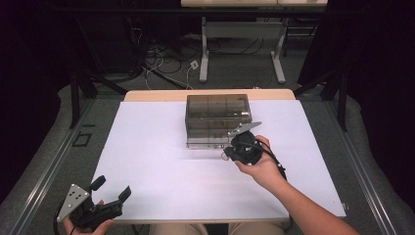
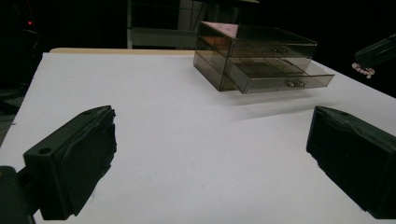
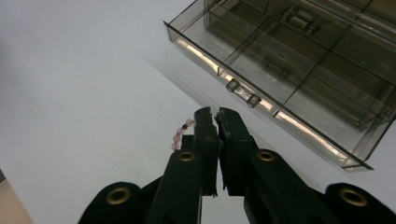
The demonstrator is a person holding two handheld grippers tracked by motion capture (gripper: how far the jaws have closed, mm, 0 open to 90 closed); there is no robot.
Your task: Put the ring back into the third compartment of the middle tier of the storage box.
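Left claw (image 1: 111, 188) jaws wide apart at the white worktop's (image 1: 161, 171) near-left corner, smoky clear drawer box (image 1: 218, 120) mid-worktop with its bottom drawer (image 3: 299, 88) pulled out, right claw (image 3: 215, 116) clamped on a pink bead string (image 3: 180, 135) just before that drawer

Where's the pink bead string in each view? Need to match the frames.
High view: bead string hangs at the tip of the right hand-held gripper, just in front of the drawer box.
Left gripper view: far right edge, dangling.
Right gripper view: centre, pinched between the shut jaws.
Shared landmark: the box's open lower drawer.
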